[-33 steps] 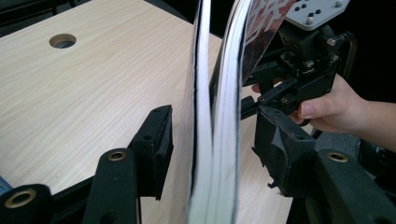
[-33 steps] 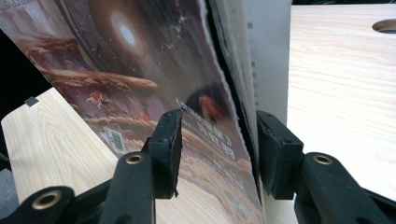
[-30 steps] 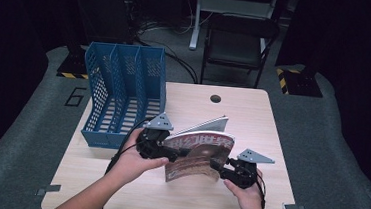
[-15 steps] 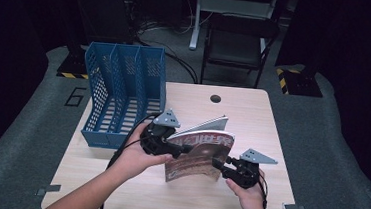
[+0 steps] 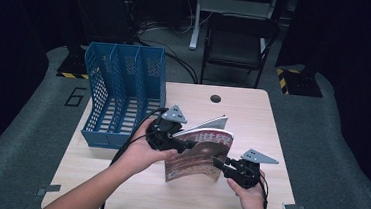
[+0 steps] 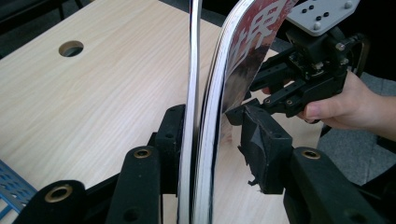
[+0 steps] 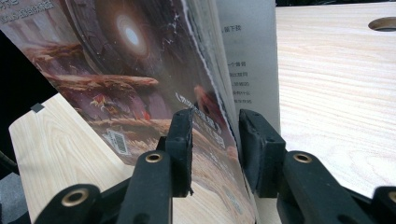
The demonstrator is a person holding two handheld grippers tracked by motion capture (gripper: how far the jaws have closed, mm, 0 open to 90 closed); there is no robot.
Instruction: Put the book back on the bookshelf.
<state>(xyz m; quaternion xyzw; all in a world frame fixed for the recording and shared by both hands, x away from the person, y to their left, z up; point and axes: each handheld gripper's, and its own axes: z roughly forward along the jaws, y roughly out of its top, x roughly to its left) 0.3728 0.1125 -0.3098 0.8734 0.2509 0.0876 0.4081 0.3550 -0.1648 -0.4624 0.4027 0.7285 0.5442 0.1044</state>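
Both the left gripper (image 5: 186,145) and right gripper (image 5: 220,166) clamp opposite edges of the glossy, brown-covered magazine (image 5: 198,154), held upright over the pale wooden table (image 5: 271,141). The limp pages could buckle or slip out. The blue mesh plastic file rack (image 5: 124,94) stands empty nearby.

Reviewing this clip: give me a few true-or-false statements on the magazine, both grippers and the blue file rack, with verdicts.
1. The glossy brown-covered magazine lies flat on the pale wooden table. False: it stands on edge, held up.
2. Both the left gripper and the right gripper have jaws around the magazine. True.
3. The blue perforated plastic file rack holds the magazine. False: its compartments are empty.
4. The file rack stands on the person's left side of the table. True.
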